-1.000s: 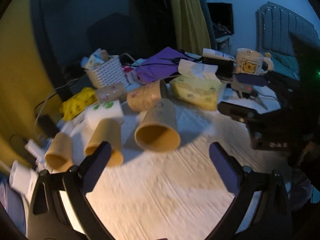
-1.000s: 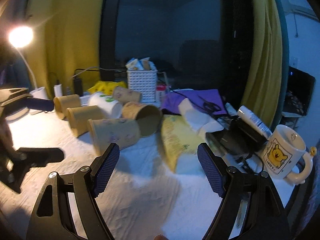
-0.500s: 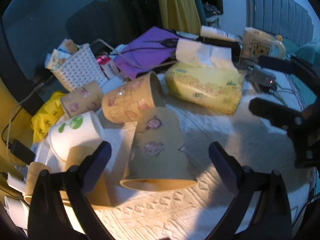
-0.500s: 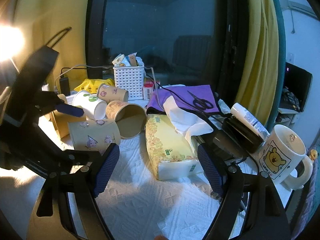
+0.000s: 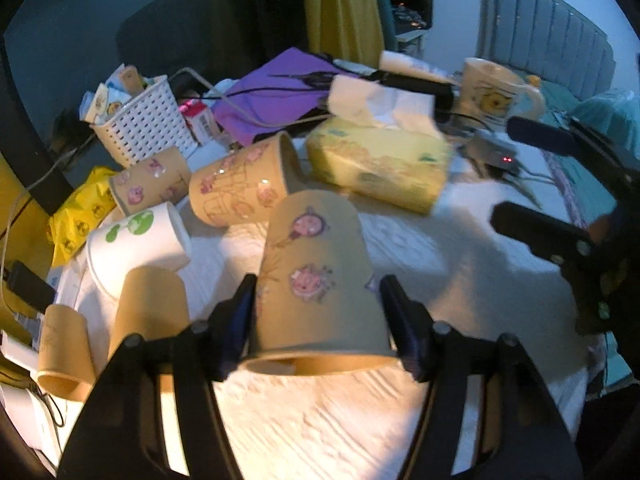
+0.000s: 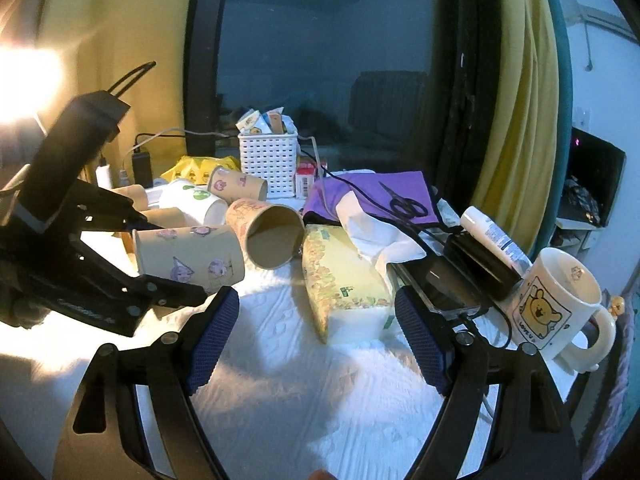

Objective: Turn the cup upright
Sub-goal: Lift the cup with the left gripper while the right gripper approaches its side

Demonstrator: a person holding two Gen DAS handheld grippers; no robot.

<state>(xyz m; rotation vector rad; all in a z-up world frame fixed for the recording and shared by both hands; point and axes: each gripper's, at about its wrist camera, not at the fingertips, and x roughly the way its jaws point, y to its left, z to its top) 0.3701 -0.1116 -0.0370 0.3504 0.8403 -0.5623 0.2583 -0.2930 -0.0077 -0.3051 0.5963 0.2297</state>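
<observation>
A tan paper cup with pink cartoon stickers (image 5: 316,280) lies on its side on the white cloth, its mouth toward the left wrist camera. My left gripper (image 5: 318,320) has closed on it, one finger on each side of its wall near the rim. The same cup shows in the right wrist view (image 6: 188,254), held between the left gripper's black fingers (image 6: 168,292). My right gripper (image 6: 316,336) is open and empty, in front of the tissue pack.
Several other paper cups lie on their sides to the left (image 5: 240,188) (image 5: 148,312). A yellow tissue pack (image 6: 344,280), a white basket (image 6: 268,160), a purple cloth with scissors (image 6: 404,204) and a bear mug (image 6: 556,308) crowd the back and right.
My left gripper moved forward around the stickered cup and its fingers closed in on the cup's sides. My right gripper stayed open and shifted only slightly.
</observation>
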